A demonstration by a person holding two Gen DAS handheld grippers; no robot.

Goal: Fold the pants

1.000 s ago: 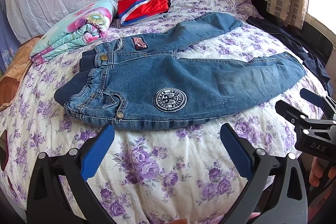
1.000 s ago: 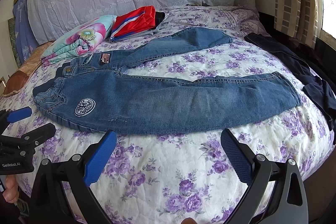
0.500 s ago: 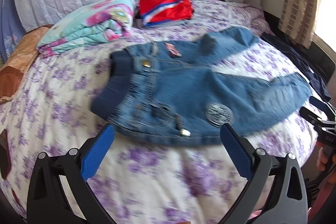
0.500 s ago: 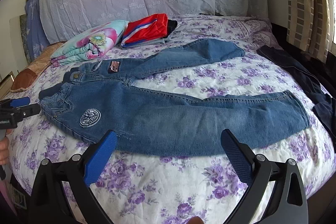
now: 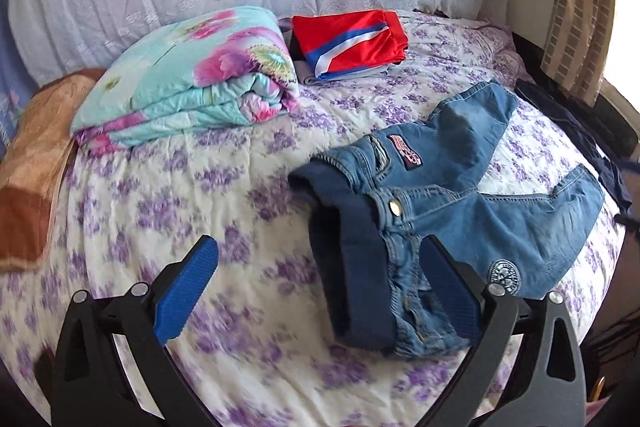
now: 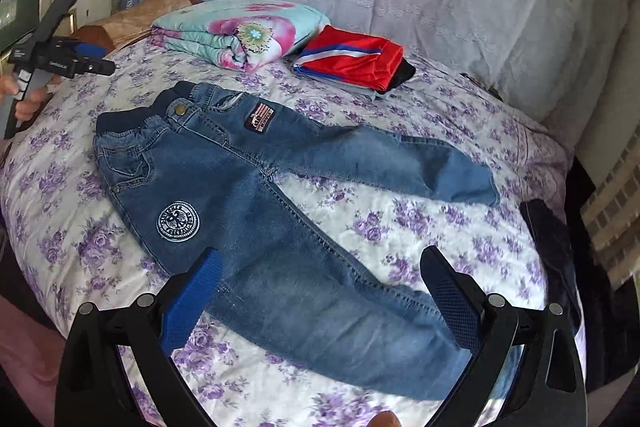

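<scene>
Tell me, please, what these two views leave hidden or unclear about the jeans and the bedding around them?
- Jeans: in the left wrist view the near leg's cuff runs behind the gripper's right finger.
- Jeans in the right wrist view: the near cuff is hidden by that gripper's frame.
- Patch lettering: too small to read.
- Dark garment: cut off at the right edge.
- Bedspread: blurred near the left camera.

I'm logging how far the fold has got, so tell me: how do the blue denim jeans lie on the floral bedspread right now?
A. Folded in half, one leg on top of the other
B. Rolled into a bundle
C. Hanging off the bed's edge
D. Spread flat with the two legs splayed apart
D: in the right wrist view the blue denim jeans lie flat on the purple-flowered bedspread, legs diverging, bedspread showing between them.
</scene>
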